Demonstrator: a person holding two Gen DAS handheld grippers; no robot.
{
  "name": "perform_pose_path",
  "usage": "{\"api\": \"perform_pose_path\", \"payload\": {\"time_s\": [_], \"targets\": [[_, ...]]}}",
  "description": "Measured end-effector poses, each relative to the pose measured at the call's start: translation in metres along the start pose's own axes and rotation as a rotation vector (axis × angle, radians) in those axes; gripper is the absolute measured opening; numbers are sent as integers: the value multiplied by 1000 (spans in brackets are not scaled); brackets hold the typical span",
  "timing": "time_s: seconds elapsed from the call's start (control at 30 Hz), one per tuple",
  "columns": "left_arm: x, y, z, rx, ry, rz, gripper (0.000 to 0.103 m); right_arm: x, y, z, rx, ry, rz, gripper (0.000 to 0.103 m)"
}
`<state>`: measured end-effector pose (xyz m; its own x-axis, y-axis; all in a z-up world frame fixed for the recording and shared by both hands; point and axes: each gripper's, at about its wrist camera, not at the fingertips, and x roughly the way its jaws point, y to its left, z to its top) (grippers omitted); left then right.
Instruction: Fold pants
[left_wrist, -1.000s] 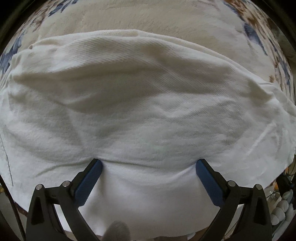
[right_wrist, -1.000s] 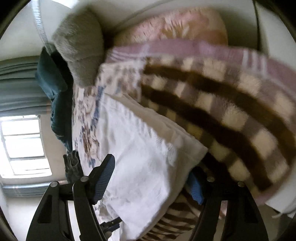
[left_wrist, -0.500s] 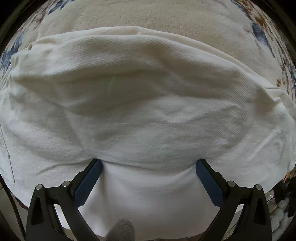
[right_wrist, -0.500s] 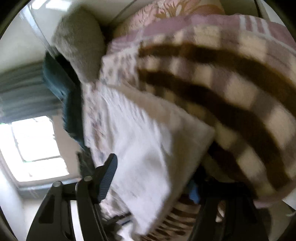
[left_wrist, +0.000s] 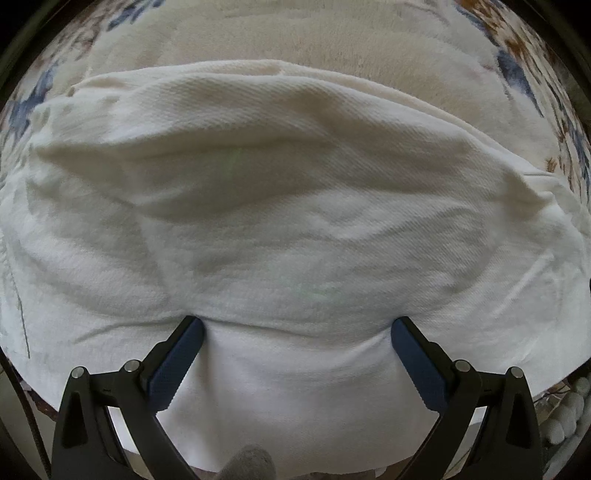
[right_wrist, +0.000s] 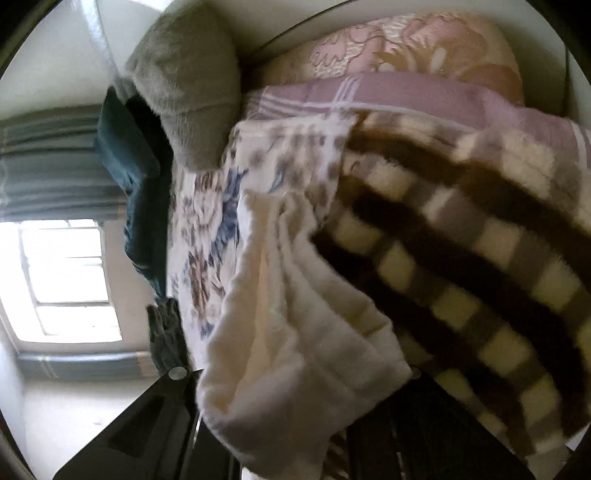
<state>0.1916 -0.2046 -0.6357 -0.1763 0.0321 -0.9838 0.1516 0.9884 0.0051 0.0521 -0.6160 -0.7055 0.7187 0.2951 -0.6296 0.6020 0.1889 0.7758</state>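
2 grippers: my left gripper (left_wrist: 297, 328) stays spread over the pants (left_wrist: 295, 206); right gripper (right_wrist: 295, 424) now buried under bunched cloth, grip unclear.

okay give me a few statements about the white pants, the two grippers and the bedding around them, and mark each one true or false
1. The left gripper has its blue-padded fingers spread wide over the white woven pants. True.
2. The pants lie on a bare wooden floor. False: they lie on a cream floral bedspread.
3. A brown-and-cream striped fuzzy blanket lies beside the pants in the right wrist view. True.
4. The fuzzy cushion is bright red. False: it is grey.
5. The right gripper's fingertips are plainly visible. False: white cloth covers them.
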Motion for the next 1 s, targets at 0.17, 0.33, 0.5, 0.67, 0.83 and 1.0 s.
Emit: {"api": "perform_pose_path", "payload": {"time_s": [0.17,0.33,0.5,0.67,0.83,1.0], "targets": [[-17,-4,-5,-52,-47,71,103,-1,15,-5,-15,-4,-9,13],[-16,2,-6,-87,-43,64,103,-15,54,-28,-134,-44,-49,13],[-14,14,-6,-73,-27,39,103,-2,76,-38,-198,-56,-218,10],[-27,23,-6,-65,-44,55,103,2,96,-43,-189,-100,-234,8],[-46,40,-5,-25,-91,137,103,5,158,-86,-339,-67,-209,8],[-55,79,-10,-53,-107,173,103,55,217,-174,-525,98,-163,8]]}}
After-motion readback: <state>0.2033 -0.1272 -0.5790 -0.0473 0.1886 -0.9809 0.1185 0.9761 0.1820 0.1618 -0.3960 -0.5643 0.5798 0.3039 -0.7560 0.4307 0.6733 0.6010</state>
